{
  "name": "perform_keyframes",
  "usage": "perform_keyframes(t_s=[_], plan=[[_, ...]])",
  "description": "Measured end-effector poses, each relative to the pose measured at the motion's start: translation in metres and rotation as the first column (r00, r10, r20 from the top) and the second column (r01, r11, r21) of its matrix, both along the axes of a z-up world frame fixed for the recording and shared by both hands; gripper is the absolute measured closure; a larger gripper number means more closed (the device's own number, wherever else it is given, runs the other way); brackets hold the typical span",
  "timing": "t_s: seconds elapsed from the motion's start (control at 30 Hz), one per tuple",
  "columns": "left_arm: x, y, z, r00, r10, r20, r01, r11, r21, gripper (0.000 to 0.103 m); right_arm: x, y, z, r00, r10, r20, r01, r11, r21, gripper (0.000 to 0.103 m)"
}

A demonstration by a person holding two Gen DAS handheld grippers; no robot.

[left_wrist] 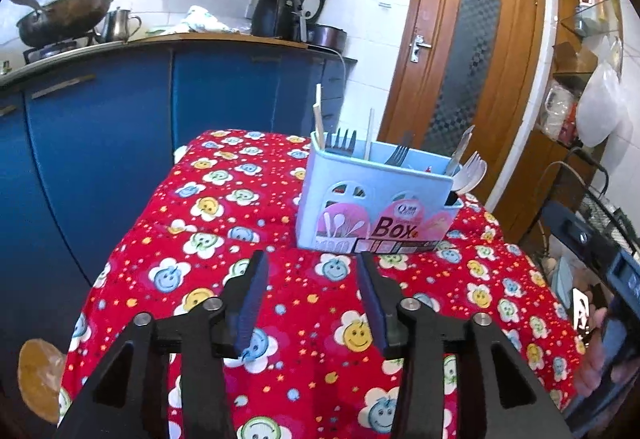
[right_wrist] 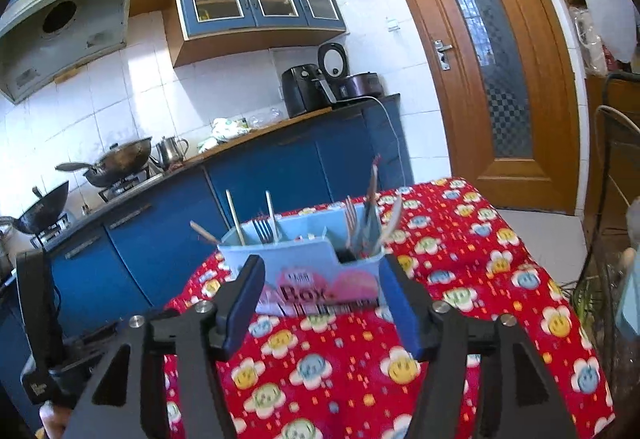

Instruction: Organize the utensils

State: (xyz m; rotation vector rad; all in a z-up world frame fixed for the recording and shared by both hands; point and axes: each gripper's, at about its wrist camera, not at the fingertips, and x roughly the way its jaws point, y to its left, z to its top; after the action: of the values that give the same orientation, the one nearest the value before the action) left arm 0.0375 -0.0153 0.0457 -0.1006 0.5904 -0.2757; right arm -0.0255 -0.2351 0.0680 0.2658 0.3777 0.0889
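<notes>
Cutlery already stands sorted upright in the pale blue plastic divided caddy point(left_wrist: 376, 207) at twelve o'clock on the red flower-print surface point(left_wrist: 224, 279), so both grippers, left point(left_wrist: 312, 295) and right point(right_wrist: 324, 303), hover with jaws released, empty.

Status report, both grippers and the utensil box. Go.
Left gripper open, empty, short of the box. Right gripper open, empty, fingers either side of the utensil box front. Forks, chopsticks upright inside. Nothing in the way on the red tablecloth.

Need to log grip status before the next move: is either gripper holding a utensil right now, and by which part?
Nothing is held. The left gripper and right gripper are both open and empty; the utensils stand in the blue box.
</notes>
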Motion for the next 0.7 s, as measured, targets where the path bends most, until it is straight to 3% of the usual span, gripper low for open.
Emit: perform_keyframes(t_s=[0.17,0.27,0.7], plan=[[-0.004,-0.002,-0.009,1.0,0.031,0.004,-0.031,0.999,0.033,0.036,-0.01,0.007,-0.02,1.0,-0.001,-0.031,0.0,0.999,-0.035,0.027],[-0.006,-0.005,-0.016,0.999,0.045,0.012,-0.045,0.997,0.055,0.034,-0.015,0.008,-0.033,0.999,-0.01,-0.042,0.009,0.999,-0.037,0.019],[-0.01,-0.011,-0.037,0.997,0.074,0.003,-0.074,0.994,0.078,0.034,-0.019,0.004,-0.058,0.998,-0.033,-0.059,0.031,0.999,-0.038,0.013]])
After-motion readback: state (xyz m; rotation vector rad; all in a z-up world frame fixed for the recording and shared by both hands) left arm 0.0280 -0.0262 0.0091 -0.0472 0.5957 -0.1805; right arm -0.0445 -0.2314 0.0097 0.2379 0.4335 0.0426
